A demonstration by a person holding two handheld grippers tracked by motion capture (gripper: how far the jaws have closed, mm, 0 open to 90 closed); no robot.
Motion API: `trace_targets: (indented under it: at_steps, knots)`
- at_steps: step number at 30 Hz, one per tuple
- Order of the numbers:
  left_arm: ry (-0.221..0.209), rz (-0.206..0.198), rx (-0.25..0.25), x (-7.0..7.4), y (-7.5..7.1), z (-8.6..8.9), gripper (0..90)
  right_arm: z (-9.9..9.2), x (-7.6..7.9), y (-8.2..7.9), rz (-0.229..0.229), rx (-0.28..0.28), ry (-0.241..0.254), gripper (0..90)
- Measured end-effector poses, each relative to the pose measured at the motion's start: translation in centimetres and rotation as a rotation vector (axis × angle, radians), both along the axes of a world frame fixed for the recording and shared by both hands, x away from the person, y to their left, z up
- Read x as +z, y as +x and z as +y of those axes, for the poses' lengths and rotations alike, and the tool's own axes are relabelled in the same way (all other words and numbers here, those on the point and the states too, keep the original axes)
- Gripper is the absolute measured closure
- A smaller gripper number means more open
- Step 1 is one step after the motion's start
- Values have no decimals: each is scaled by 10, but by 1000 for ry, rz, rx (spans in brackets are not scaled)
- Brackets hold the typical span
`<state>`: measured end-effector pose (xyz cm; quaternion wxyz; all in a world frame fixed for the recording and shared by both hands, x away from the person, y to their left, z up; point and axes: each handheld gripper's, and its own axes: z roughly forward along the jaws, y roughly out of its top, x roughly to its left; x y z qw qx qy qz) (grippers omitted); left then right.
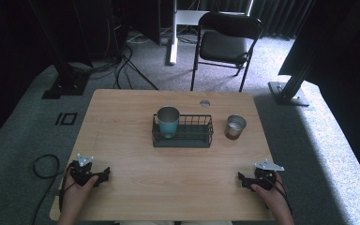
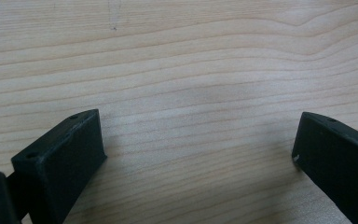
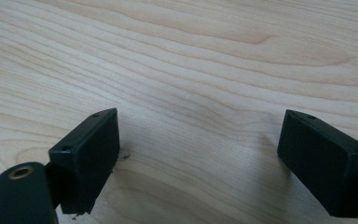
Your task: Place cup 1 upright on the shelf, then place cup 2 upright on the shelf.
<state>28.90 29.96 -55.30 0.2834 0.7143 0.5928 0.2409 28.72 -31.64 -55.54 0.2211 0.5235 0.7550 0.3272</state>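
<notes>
— Where are the grippers sitting?
— The left gripper (image 1: 104, 175) is resting near the table's (image 1: 122, 117) front left corner, the right gripper (image 1: 243, 179) near its front right corner; both are gaping wide, grasping nothing, bare wood between them.
— And the containers?
— The teal cup (image 1: 168, 121) is standing in the wire basket's (image 1: 197, 133) left end; the metal cup (image 1: 235, 127) is standing just beside the basket, toward the right edge.

Your wooden bench (image 1: 122, 140) carries a dark wire basket (image 1: 183, 131) at its middle, a teal steel tumbler (image 1: 168, 122) upright in its left end. Just right of it stands a shorter steel cup (image 1: 235, 127) (apart from the basket). Beyond, a black folding chair (image 1: 225, 44) sits on grey carpet (image 1: 309, 140).
</notes>
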Motion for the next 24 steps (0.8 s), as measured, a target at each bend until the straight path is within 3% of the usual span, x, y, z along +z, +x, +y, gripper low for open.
trace_targets:
  at_steps: [6, 11, 24]
  knots:
    - [1, 1, -1, 0, 0, 0, 26, 1, 1, -1, 0, 3, 32, 125]
    - [1, 0, -1, 0, 0, 0, 26, 3, 2, 0, -5, -17, 28, 125]
    - [0, 0, 0, 0, 0, 0, 26, 4, 16, 4, -71, -60, 33, 126]
